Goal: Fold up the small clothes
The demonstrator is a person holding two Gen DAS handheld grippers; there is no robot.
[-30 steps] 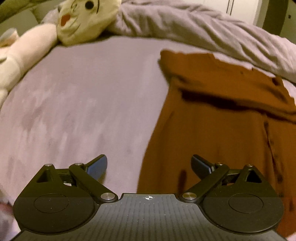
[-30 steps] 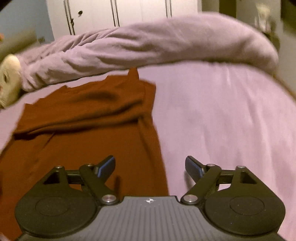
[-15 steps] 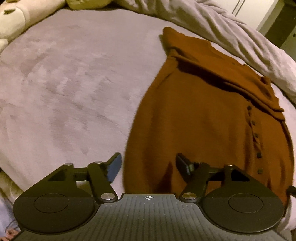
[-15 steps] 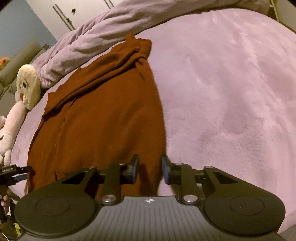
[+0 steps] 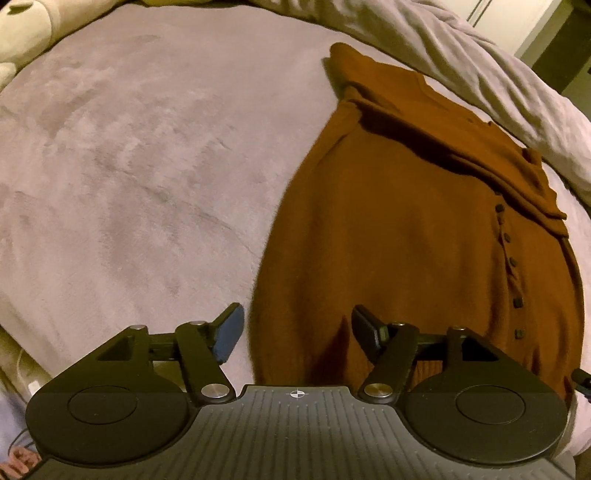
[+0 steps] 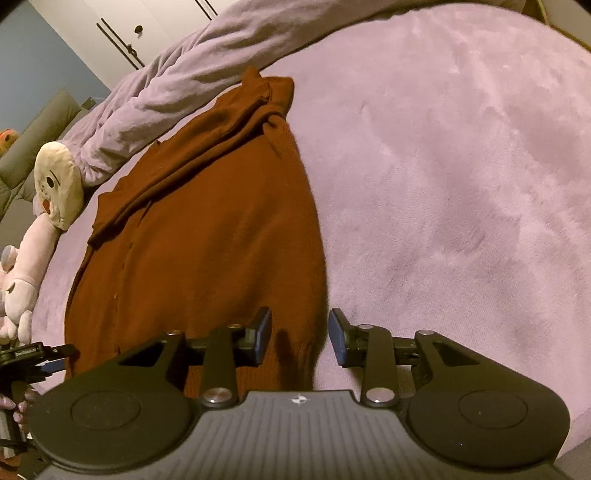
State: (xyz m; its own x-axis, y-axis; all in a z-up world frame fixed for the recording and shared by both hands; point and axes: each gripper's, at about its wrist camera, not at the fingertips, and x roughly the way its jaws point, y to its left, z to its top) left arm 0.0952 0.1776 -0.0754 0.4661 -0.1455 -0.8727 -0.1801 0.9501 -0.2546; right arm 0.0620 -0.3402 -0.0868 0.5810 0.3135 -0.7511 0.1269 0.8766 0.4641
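Observation:
A rust-brown buttoned cardigan [image 5: 388, 221] [image 6: 207, 229] lies flat on the lilac bedspread [image 5: 129, 166], its sleeves folded across the far end. My left gripper [image 5: 295, 332] hovers over the near left hem corner, and its jaws are opening. One pad is over the bedspread, the other over the cloth, and neither presses on it. My right gripper [image 6: 299, 336] is at the near right hem edge with jaws opening. The cloth's edge lies between its blue pads [image 6: 263, 334], untouched. The left gripper's tip [image 6: 37, 354] shows at the left edge of the right wrist view.
A rolled lilac duvet [image 5: 443, 48] [image 6: 166, 96] runs along the far side of the bed. A cream plush toy [image 6: 59, 184] lies beyond the cardigan's left side. White wardrobe doors [image 6: 110, 22] stand behind. Bare bedspread [image 6: 461, 166] stretches to the right.
Both grippers came down and tilted toward the cardigan's near hem, and their jaws narrowed from wide. Since half a second ago the right jaws have widened again.

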